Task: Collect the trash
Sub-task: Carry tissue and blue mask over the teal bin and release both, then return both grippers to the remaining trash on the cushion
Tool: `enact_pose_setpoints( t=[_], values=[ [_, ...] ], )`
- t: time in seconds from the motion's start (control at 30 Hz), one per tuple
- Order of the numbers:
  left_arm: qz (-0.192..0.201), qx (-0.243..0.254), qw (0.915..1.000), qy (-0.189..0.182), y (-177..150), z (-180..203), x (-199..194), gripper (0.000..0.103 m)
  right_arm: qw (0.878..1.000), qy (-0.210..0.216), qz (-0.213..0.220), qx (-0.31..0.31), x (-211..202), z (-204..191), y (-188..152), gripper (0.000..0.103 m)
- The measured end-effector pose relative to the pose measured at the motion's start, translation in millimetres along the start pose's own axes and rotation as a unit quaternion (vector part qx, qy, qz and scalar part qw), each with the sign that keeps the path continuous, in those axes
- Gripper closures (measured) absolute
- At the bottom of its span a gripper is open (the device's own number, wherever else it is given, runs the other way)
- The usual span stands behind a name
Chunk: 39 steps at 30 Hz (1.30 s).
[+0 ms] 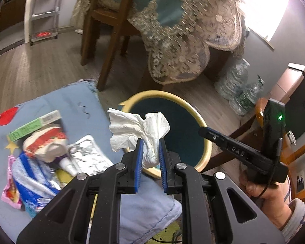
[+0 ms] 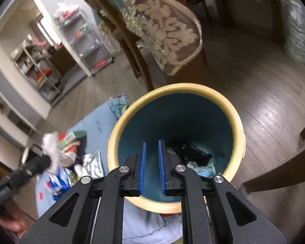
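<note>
Here the left claw (image 1: pixel 149 154) is clamped on a crumpled white tissue (image 1: pixel 136 129), whose loose folds fan out past the blue pads (image 1: pixel 139 158) toward the far left. The tissue hangs at the near left rim of a round trash bin (image 1: pixel 205 126) with a cream rim and a dark teal inside; part of it overlaps the opening, part lies outside the rim. Left of the claw, on a light blue cloth (image 1: pixel 75 101) spread on the floor, lies a heap of trash: a green and white carton (image 1: pixel 33 125), a red and white wrapper (image 1: pixel 46 140), a silver foil pouch (image 1: pixel 89 154), a blue and white striped bag (image 1: pixel 33 174) and a pink packet (image 1: pixel 9 185).

The right claw (image 2: pixel 152 158) holds nothing; its blue pads (image 2: pixel 142 162) stand a narrow gap apart, poised over the near side of the bin's (image 2: pixel 235 118) mouth. Deep in the bin lie a black item (image 2: pixel 193 152) and some pale scraps (image 2: pixel 205 169). In the left wrist view the right claw (image 1: pixel 203 131) shows side-on at the bin's right rim, gripped by a bare hand (image 1: pixel 260 189).

Farther off, a wooden chair (image 1: pixel 109 40) and a lace-edged tablecloth (image 1: pixel 183 40) hang above the wooden floor (image 1: pixel 40 65), with clear plastic bottles (image 1: pixel 238 87) to the far right and a grey shelf rack (image 1: pixel 44 12) at the far left.
</note>
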<state>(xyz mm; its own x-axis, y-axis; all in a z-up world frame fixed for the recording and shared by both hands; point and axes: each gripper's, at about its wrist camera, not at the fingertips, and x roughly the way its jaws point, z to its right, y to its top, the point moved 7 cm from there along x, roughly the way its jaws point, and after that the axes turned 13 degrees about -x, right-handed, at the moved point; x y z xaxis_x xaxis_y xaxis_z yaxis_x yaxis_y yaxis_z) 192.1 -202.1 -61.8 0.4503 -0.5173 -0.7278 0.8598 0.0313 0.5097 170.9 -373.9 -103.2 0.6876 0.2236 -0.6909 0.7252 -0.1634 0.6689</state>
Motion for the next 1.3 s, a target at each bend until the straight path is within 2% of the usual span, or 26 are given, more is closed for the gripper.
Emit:
enact_pose_setpoints(
  t=[0.13,0.23,0.43,0.5,0.53,0.57,0.63,0.67,0.73,0.97,1.3],
  values=[
    [-0.017,0.01,0.9998,-0.009,-2,16,20,0.088,1.0,-0.001,0.022,0.017,-12,5,5,0.083],
    [-0.03,0.01,0.9993,-0.019,-3,27,36,0.088,0.999,-0.005,0.039,0.03,-22,11,9,0.073],
    [-0.056,-0.002,0.9974,-0.046,-5,45,67,0.088,0.996,-0.009,0.07,0.055,-41,25,14,0.066],
    [-0.061,-0.002,0.9971,-0.046,-6,51,78,0.082,0.995,-0.009,0.08,0.064,-46,29,16,0.062],
    [-0.063,-0.001,0.9969,-0.048,-7,53,82,0.075,0.994,-0.009,0.083,0.066,-48,31,17,0.06],
    [-0.064,0.0,0.9969,-0.046,-8,54,85,0.062,0.994,-0.009,0.086,0.067,-50,31,18,0.059],
    [-0.065,0.004,0.9971,-0.04,-11,54,90,0.046,0.994,-0.01,0.088,0.068,-51,31,18,0.057],
    [-0.064,0.007,0.9972,-0.038,-11,54,90,0.042,0.994,-0.009,0.088,0.069,-51,32,18,0.056],
    [-0.062,0.014,0.9976,-0.028,-12,50,89,0.038,0.994,-0.006,0.087,0.071,-50,31,18,0.053],
    [-0.034,0.019,0.9992,0.001,-6,25,61,0.018,0.995,-0.008,0.084,0.06,-48,18,20,0.03],
    [0.015,0.004,0.9989,0.044,-1,-19,8,0.01,0.997,-0.021,0.072,0.012,-49,-18,27,0.016]
  ],
)
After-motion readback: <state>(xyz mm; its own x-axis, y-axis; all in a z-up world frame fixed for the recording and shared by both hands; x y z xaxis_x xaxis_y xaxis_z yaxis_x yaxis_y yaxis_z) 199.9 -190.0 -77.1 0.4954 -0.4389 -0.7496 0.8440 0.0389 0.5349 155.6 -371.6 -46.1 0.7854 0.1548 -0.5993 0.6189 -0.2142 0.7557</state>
